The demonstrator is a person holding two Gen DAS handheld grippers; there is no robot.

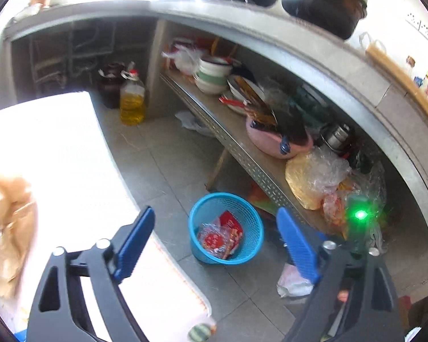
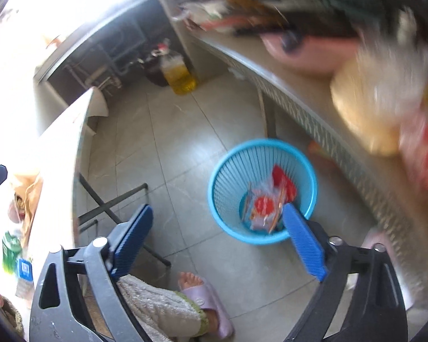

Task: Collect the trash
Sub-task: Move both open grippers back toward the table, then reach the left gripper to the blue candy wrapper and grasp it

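The basket (image 1: 226, 228) is standing on the floor (image 1: 162, 165) with wrappers (image 1: 222, 236) lying in it, the shelf (image 1: 222, 131) running past it at two o'clock. The oil bottle (image 1: 131, 99) is standing on the floor at eleven o'clock from the basket, behind the desk (image 1: 57, 154), which is sitting at nine o'clock.

1 blue basket (image 1: 252, 219), 1 oil bottle (image 1: 131, 101), 2 tools (image 1: 214, 242).

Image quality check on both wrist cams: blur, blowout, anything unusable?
Left wrist: white table blown out by glare, bag at the left edge smeared, blue basket sharp. Right wrist: upper left washed out, shelf clutter at the right motion-blurred, basket and floor readable. Fisheye bends the shelf edges in both.
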